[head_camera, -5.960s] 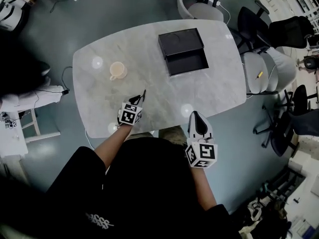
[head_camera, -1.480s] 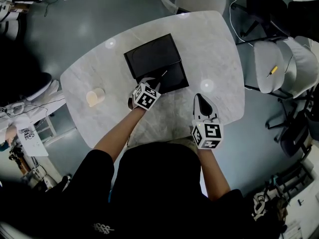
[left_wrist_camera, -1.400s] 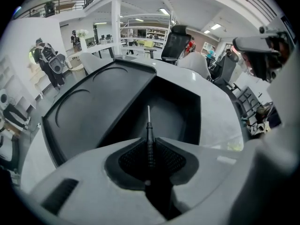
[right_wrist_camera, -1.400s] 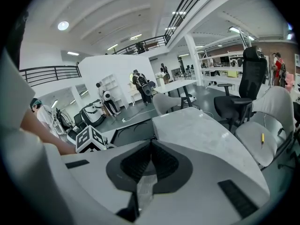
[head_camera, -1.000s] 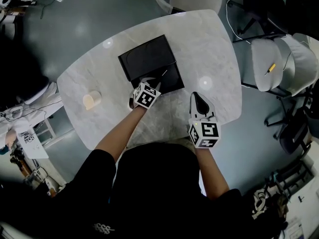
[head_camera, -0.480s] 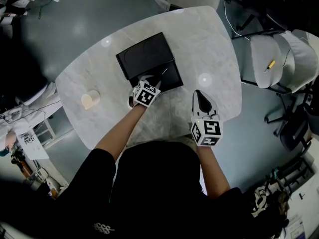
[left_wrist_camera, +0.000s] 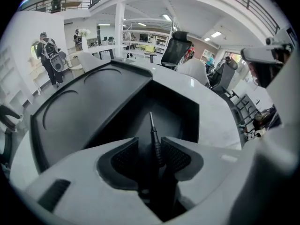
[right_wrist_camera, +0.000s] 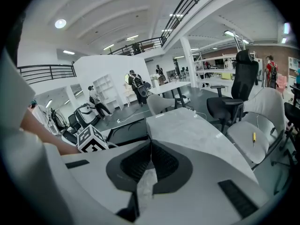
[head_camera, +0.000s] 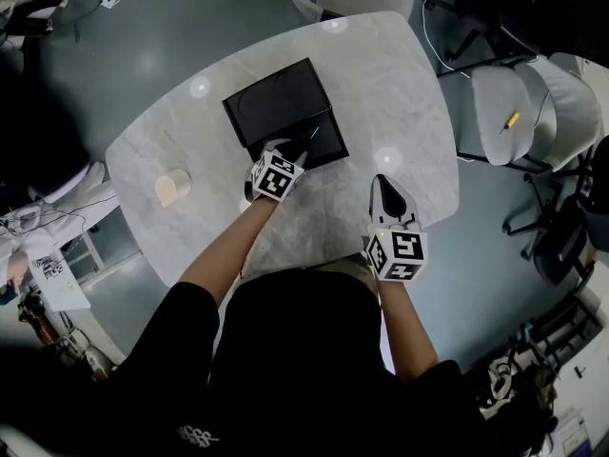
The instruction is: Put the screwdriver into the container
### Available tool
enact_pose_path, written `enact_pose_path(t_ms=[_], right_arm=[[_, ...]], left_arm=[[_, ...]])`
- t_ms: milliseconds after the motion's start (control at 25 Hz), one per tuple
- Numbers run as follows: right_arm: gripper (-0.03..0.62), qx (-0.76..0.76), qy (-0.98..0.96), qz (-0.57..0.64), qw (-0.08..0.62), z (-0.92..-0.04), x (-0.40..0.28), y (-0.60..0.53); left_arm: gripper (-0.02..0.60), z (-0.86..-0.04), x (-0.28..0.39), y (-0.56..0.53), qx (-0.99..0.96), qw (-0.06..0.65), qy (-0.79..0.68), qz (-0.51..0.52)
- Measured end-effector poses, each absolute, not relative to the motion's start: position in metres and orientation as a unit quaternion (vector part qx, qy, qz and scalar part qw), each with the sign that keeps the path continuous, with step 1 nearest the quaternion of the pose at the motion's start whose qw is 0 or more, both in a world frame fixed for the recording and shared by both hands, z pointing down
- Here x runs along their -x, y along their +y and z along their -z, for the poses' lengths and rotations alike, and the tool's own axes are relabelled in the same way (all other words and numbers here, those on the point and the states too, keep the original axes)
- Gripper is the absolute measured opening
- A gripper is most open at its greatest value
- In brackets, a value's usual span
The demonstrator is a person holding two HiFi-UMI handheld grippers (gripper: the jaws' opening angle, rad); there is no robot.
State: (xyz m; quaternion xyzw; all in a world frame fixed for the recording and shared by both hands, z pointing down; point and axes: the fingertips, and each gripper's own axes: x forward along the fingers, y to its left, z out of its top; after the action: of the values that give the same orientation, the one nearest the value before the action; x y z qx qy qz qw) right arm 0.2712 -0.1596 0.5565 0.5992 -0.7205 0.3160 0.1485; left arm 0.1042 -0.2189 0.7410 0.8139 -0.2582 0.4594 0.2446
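The black container (head_camera: 276,103) lies open on the marble table (head_camera: 381,84), its flat lid behind its tray (left_wrist_camera: 176,114). My left gripper (head_camera: 290,152) hovers at the tray's near edge. Its jaws are opening, and the slim black screwdriver (left_wrist_camera: 155,144) stands between them, resting against the right pad (left_wrist_camera: 176,157) with a gap on the left. The shaft points out over the tray; in the head view the screwdriver (head_camera: 306,144) juts over the tray. My right gripper (head_camera: 385,187) is shut and empty, over the table's near right; in its own view the right gripper (right_wrist_camera: 151,161) has its pads together.
A beige cup (head_camera: 172,188) stands at the table's left. Grey chairs (head_camera: 500,93) line the right side, one carrying a small yellow tool (head_camera: 512,120). The table's rounded front edge runs close to my body.
Since six seconds ago my left gripper has carried the screwdriver from the table's near side to over the container's tray. Over the last second both grippers have hardly shifted.
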Motion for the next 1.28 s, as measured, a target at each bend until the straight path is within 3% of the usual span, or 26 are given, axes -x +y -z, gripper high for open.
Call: enact_pose_path(t_ms=[160, 440, 880, 1040, 1280], right_arm=[[0.012, -0.601, -0.722, -0.309, 0.145, -0.547, -0.264, -0.143], [0.012, -0.619, -0.722, -0.279, 0.136, -0.524, -0.248, -0.111], [0.012, -0.658, -0.71, -0.22, 0.125, -0.475, -0.217, -0.021], [0.012, -0.662, -0.715, -0.192, 0.117, -0.444, -0.181, 0.025], [0.011, -0.646, -0.737, -0.159, 0.118, -0.413, -0.121, 0.083]], left_arm=[[0.163, -0.72, -0.108, -0.213, -0.832, 0.203, -0.249, -0.452], [0.163, -0.677, -0.097, -0.197, -0.856, 0.204, -0.277, -0.386], [0.164, -0.516, -0.042, -0.085, -0.914, 0.185, -0.3, -0.202], [0.164, -0.449, -0.012, -0.022, -0.93, 0.176, -0.301, -0.114], [0.164, -0.413, 0.03, 0.047, -0.933, 0.171, -0.313, -0.053]])
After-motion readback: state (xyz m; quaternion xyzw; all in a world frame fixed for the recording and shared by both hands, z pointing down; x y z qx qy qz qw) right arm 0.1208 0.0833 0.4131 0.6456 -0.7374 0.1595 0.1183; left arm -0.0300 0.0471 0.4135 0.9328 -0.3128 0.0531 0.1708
